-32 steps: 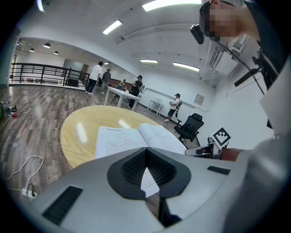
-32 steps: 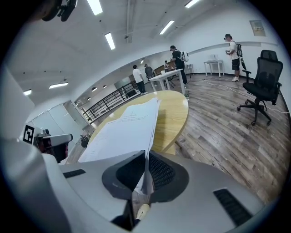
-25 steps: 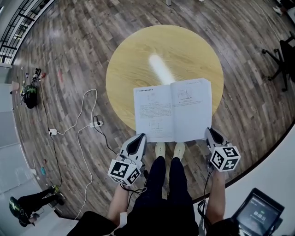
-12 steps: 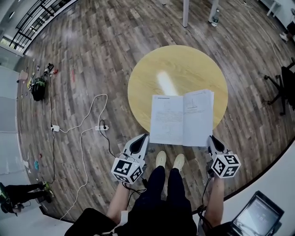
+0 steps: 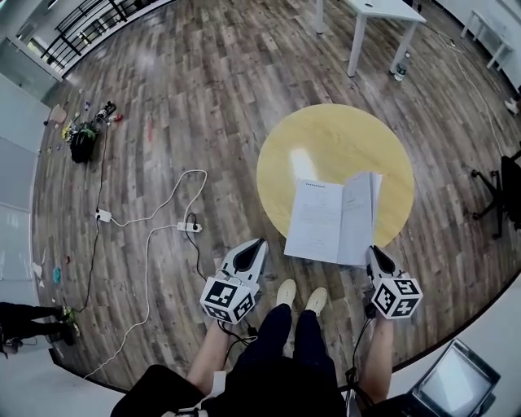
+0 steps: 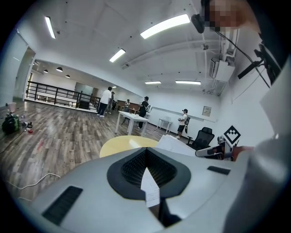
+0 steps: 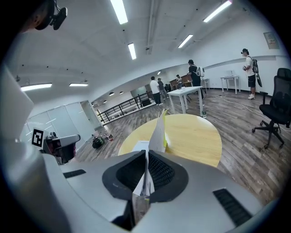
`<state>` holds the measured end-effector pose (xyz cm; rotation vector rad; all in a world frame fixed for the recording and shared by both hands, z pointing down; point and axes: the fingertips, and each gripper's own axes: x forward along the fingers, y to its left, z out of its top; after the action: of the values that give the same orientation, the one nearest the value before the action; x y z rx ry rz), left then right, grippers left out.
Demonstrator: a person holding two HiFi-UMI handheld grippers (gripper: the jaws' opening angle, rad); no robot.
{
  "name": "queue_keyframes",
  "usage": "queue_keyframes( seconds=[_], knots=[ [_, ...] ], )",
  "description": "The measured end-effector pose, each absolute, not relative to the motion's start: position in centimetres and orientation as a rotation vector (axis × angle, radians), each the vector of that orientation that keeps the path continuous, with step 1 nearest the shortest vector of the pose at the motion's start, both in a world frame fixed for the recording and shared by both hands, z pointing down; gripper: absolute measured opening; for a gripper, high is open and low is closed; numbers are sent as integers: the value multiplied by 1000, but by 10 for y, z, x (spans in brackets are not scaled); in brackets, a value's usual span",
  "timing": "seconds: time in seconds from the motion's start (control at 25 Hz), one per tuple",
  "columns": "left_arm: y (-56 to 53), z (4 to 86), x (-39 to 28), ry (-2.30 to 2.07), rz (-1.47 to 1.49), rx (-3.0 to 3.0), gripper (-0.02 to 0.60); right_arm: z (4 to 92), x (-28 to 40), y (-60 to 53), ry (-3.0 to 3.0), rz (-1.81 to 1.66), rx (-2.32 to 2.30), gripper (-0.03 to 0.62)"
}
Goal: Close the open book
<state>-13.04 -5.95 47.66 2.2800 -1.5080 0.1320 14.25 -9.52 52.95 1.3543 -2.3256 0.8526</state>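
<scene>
- Head view: the book (image 5: 330,221) was spread wide and flat a second ago. Now its right half stands tilted up and leans toward the left half, so I would say the closing is about half done.
- The book hangs over the near edge of the round yellow table (image 5: 326,138). The left gripper (image 5: 260,243) is at its lower left corner and the right gripper (image 5: 374,252) at its lower right, and both have come up with it.
- Around it are a power strip with loose cables (image 5: 189,227) on the wooden floor, a white table (image 5: 378,8) beyond, and an office chair (image 5: 506,195) off to the right. All are well apart from the book, and nothing lies between the two halves.
- Left gripper view: the jaws are pressed together on a thin printed leaf (image 6: 150,189). The rest of the book shows pale beyond them, with the yellow tabletop under it. People stand far back by the white table, out of the way.
- Right gripper view: the jaws are pinched on a small sheaf of pages, and the raised half rises edge-on straight ahead over the table.
- To finish, I think the right side must carry on over onto the left, and the clamped left leaf could crease if the two grips fight each other.
</scene>
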Motion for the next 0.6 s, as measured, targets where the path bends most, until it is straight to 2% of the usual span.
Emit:
queue_keyframes(
  seconds=[0.6],
  knots=[
    [-49,489,-167,-1555,117,2225,-2,526,69,-96,-2387,789,1193,26]
  ],
)
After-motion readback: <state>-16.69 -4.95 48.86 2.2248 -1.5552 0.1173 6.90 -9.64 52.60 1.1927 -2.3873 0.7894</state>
